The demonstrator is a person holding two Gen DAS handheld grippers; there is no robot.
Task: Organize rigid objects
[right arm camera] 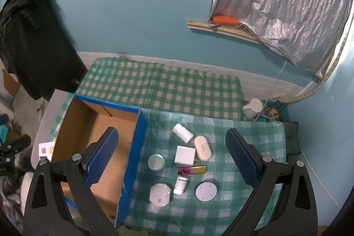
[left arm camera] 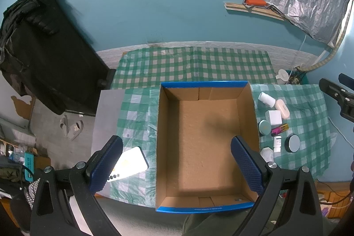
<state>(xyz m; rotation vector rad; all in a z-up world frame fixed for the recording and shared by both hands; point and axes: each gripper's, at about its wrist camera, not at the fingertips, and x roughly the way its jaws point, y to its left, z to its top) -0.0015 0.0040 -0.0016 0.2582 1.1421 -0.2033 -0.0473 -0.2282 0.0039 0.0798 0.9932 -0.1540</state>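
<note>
Both the left gripper (left arm camera: 177, 163) and right gripper (right arm camera: 171, 160) hang wide and empty. The small containers (right arm camera: 183, 133) lie beside the empty box (left arm camera: 203, 143): light, stiff (slippery plastic), best gripped across their bodies.

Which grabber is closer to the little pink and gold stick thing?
The right one. The right gripper hangs open right above the pink and gold stick, which lies between its fingers in its view. The left gripper hovers open over the cardboard box, with the stick off to its right.
</note>
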